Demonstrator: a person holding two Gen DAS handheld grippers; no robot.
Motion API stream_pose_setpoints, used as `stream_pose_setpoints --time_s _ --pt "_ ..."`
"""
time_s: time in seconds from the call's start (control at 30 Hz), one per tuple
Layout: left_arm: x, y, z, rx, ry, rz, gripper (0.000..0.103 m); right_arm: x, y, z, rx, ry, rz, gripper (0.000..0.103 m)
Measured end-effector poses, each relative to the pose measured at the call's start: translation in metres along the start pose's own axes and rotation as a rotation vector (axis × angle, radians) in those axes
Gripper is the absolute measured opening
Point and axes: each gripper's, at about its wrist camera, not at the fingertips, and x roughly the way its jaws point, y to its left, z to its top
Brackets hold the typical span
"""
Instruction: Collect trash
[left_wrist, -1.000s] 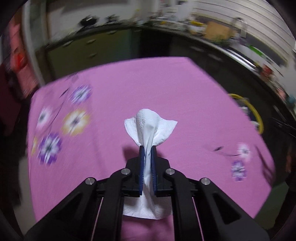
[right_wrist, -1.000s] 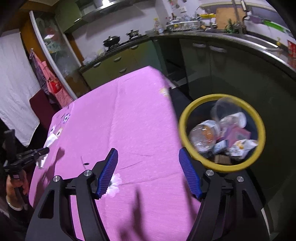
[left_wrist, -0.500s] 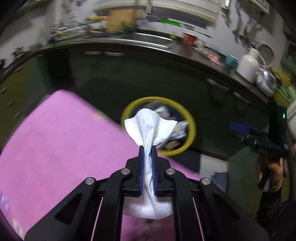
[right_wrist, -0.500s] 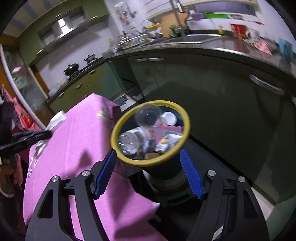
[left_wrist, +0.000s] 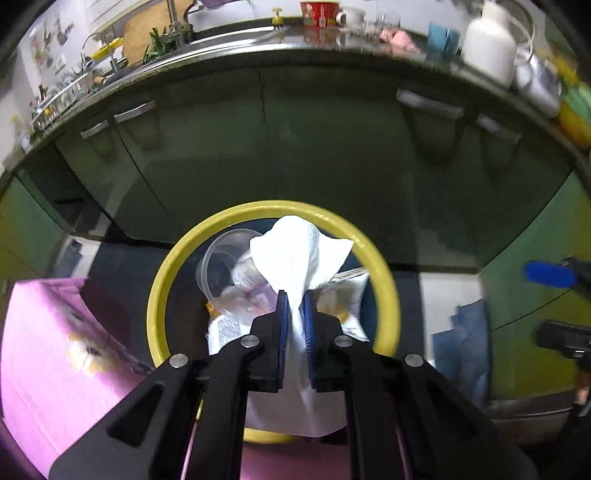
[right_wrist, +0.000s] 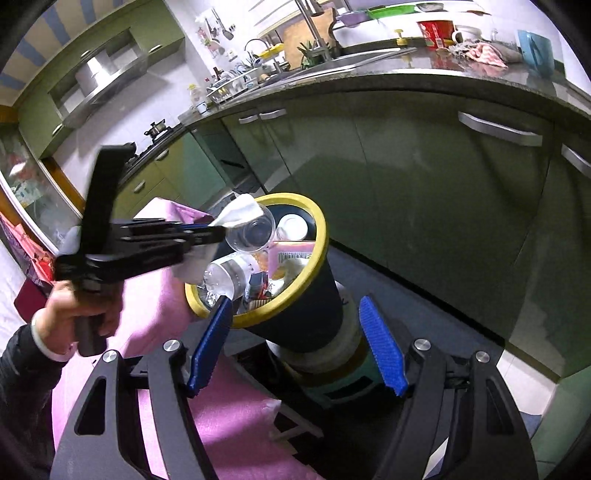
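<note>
My left gripper (left_wrist: 294, 301) is shut on a white paper napkin (left_wrist: 301, 254) and holds it over the open mouth of a dark trash bin with a yellow rim (left_wrist: 162, 291). The bin holds a clear plastic cup (left_wrist: 221, 266), wrappers and packets. In the right wrist view the left gripper (right_wrist: 216, 232) shows from the side with the napkin (right_wrist: 240, 210) at the bin's near-left rim (right_wrist: 317, 221). My right gripper (right_wrist: 295, 339) is open and empty, low in front of the bin's dark side.
The table with a pink flowered cloth (left_wrist: 55, 354) lies to the left of the bin, also in the right wrist view (right_wrist: 155, 295). Green kitchen cabinets (right_wrist: 424, 177) under a dark counter stand close behind the bin. A blue cloth (left_wrist: 461, 339) lies on the floor at right.
My left gripper swung with the napkin from above the pink table to over the bin's mouth. My right gripper moved off the table to a spot beside the bin.
</note>
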Motion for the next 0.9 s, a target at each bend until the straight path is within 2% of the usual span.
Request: stream_pose_setpoints --time_s 0.03,0.07,0.1,0.17,0.33,0.43,0.53,0.6,0.7,0.73,0.83,0.9 --pt "0.006 -0.001 0.001 0.009 0.005 0.016 0.015 0.001 -0.001 -0.001 0.002 0.002 0.002 0.071" --pt "0.009 -0.001 0.001 0.014 0.005 0.036 0.030 0.003 -0.001 -0.001 0.003 0.006 0.004 0.071" --pt "0.010 0.000 0.001 0.013 0.000 0.051 0.051 0.004 0.000 -0.001 0.003 0.009 0.006 0.071" --pt "0.008 0.003 0.003 0.008 -0.024 0.069 0.066 0.005 0.004 -0.002 -0.002 0.012 0.014 0.071" --pt "-0.013 0.006 0.007 0.005 -0.075 0.091 0.067 0.004 0.016 -0.001 -0.027 0.010 0.033 0.071" --pt "-0.051 0.014 -0.006 -0.018 -0.147 0.145 0.070 0.003 0.025 -0.001 -0.042 0.011 0.047 0.071" --pt "-0.100 0.029 -0.032 -0.100 -0.232 0.166 0.080 0.002 0.036 -0.002 -0.063 0.015 0.069 0.072" --pt "-0.135 0.038 -0.058 -0.166 -0.291 0.182 0.093 0.002 0.043 -0.004 -0.083 0.020 0.090 0.075" --pt "-0.191 0.048 -0.112 -0.254 -0.363 0.265 0.096 -0.001 0.067 -0.008 -0.150 0.025 0.119 0.079" --pt "-0.212 0.049 -0.138 -0.291 -0.382 0.319 0.096 -0.003 0.075 -0.010 -0.175 0.023 0.124 0.079" --pt "-0.251 0.050 -0.192 -0.383 -0.392 0.426 0.096 -0.009 0.102 -0.017 -0.256 0.004 0.135 0.082" --pt "-0.278 0.050 -0.234 -0.485 -0.398 0.493 0.096 -0.014 0.117 -0.021 -0.296 -0.012 0.136 0.084"
